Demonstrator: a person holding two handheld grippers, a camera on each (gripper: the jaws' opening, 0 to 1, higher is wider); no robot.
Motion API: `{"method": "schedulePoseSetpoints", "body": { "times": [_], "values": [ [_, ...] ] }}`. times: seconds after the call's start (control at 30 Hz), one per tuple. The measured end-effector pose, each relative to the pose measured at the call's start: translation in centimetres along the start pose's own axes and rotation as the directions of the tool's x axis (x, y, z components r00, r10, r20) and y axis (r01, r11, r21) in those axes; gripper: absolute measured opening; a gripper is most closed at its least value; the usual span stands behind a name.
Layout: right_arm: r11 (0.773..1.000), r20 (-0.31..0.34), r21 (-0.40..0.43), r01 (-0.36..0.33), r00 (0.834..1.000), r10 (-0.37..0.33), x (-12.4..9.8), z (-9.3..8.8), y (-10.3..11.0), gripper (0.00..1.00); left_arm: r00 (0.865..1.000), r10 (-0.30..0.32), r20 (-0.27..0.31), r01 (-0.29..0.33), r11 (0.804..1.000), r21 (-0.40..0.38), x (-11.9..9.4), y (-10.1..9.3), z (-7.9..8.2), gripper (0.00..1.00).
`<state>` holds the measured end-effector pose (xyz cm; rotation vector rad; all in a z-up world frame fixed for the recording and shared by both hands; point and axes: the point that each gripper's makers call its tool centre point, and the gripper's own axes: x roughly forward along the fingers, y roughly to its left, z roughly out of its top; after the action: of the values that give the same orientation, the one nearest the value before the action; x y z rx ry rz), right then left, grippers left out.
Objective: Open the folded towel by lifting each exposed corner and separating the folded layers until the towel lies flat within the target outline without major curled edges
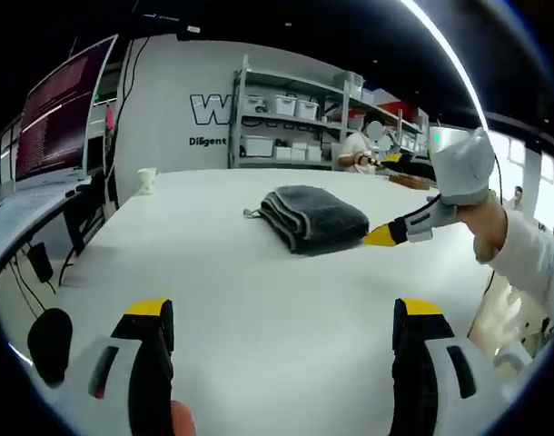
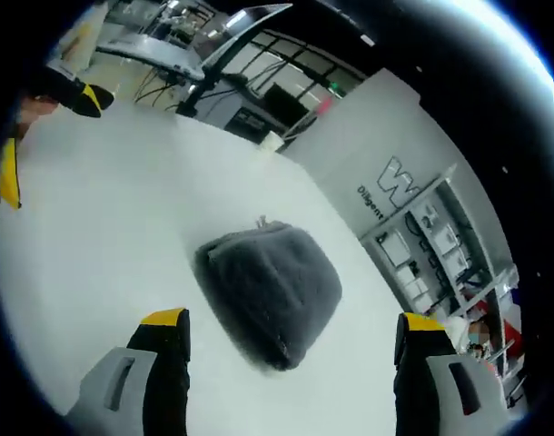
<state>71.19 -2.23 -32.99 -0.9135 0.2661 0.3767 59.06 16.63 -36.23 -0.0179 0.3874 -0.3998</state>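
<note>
A: Where is the towel sitting right now?

B: The folded towel [image 1: 315, 217] is lying on the white table [image 1: 259, 309], a little above the middle of the left gripper view, well ahead of the left gripper [image 1: 281, 363]. That gripper is hanging low at the bottom of the frame with its jaws spread wide and holding nothing.

A: And the other one?

B: The right gripper [image 2: 291, 377] is hovering just short of the towel, which is sitting at the centre of the right gripper view. Its jaws are also parted and empty. In the left gripper view it is coming in from the right edge, its yellow tip close beside the towel's near corner (whether it is touching the cloth, I cannot tell).

A: So the unfolding isn't begun?

B: I judge not: the layers are all stacked, and a small loop tag [image 2: 261, 221] is sticking out at the far side.

A: How should the first lift go?

B: I'd be pinching only the topmost layer at an exposed corner, keeping the lower jaw sliding between layers rather than biting the whole stack, then peeling slowly outward while the left gripper pins the rest down.
</note>
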Motion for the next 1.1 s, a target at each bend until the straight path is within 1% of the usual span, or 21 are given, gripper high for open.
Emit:
{"method": "schedulePoseSetpoints", "body": {
  "times": [0.1, 0.27, 0.43, 0.53, 0.63, 0.73, 0.8, 0.87, 0.93, 1.1],
  "values": [
    [1.000, -0.004, -0.030, -0.001, 1.000, 0.001, 1.2, 0.7, 0.7, 0.91, 1.000, 0.018, -0.003, -0.018, 1.000, -0.002, -0.1, 0.7, -0.1, 1.00],
    [0.999, 0.006, -0.041, -0.019, 1.000, 0.020, 2.9, 1.9, 2.1, 0.87, 1.000, 0.028, -0.007, -0.028, 1.000, -0.011, -0.1, 1.5, -0.5, 1.00],
    [0.996, 0.006, -0.091, -0.005, 1.000, 0.005, 4.3, 2.5, 2.7, 0.78, 1.000, 0.023, -0.002, -0.023, 0.999, -0.023, 0.0, 2.1, -0.7, 1.00],
    [0.994, 0.013, -0.113, 0.003, 1.000, -0.002, 5.1, 2.8, 3.0, 0.77, 0.999, 0.033, -0.005, -0.033, 0.999, -0.029, 0.0, 2.6, -1.0, 1.00],
    [0.990, 0.004, -0.139, 0.004, 1.000, -0.003, 5.9, 2.8, 3.7, 0.74, 0.999, 0.037, -0.010, -0.037, 0.999, -0.033, 0.0, 2.9, -1.3, 1.00],
    [0.991, -0.010, -0.130, -0.003, 1.000, 0.002, 6.4, 2.6, 4.0, 0.67, 1.000, 0.032, 0.000, -0.032, 0.999, -0.038, -0.1, 3.2, -1.2, 1.00],
    [0.991, -0.014, -0.132, -0.006, 1.000, 0.005, 6.9, 2.5, 4.2, 0.65, 1.000, 0.028, 0.009, -0.027, 0.999, -0.044, -0.2, 3.3, -1.2, 1.00],
    [0.986, -0.025, -0.168, 0.010, 1.000, -0.014, 7.2, 2.3, 4.2, 0.64, 1.000, 0.028, 0.011, -0.028, 0.998, -0.048, -0.1, 3.5, -1.3, 1.00],
    [0.983, -0.029, -0.184, 0.013, 0.999, -0.019, 7.7, 2.3, 4.5, 0.61, 1.000, 0.029, 0.008, -0.029, 0.998, -0.050, -0.1, 3.6, -1.4, 1.00],
    [0.983, -0.047, -0.180, -0.028, 0.999, 0.020, 7.4, 1.9, 5.4, 0.48, 0.999, 0.037, 0.015, -0.036, 0.998, -0.053, -0.4, 4.0, -1.3, 1.00]
  ]
}}
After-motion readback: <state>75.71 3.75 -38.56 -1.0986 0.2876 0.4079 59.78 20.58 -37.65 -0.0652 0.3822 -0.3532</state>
